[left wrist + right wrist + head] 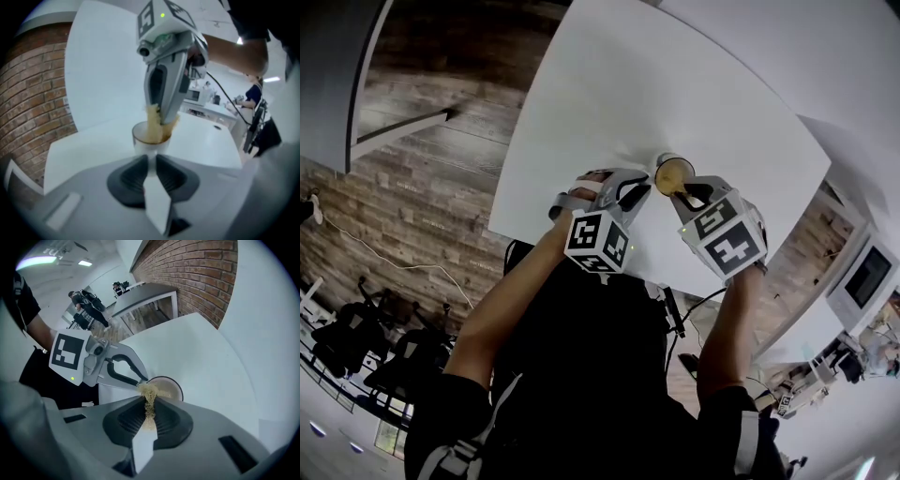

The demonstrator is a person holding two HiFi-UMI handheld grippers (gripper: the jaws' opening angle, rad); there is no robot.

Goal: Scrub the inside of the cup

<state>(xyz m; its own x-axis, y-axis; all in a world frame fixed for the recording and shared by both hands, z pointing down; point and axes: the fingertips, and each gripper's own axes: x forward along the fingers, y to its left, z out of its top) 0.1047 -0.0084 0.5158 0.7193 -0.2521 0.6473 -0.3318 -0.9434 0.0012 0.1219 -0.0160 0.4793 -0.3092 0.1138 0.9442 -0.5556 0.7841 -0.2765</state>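
A small white cup (666,160) stands on the white table (694,75). My left gripper (641,188) comes at it from the left and is shut on its wall; in the left gripper view the pale cup (142,139) sits pinched between the dark pads (132,172). My right gripper (683,193) is shut on a tan fibrous scrubber (149,399) that reaches down into the cup's mouth (169,388). From the left gripper view the right gripper (161,118) points steeply down, and the scrubber (153,125) fills the cup's opening. The left gripper (142,379) tips touch the rim.
The table's near edge (581,246) lies just under both grippers, with wood-plank floor (441,112) beyond its left side. A brick wall (33,93) stands to the left. Another desk (150,292) and people (86,301) are far behind.
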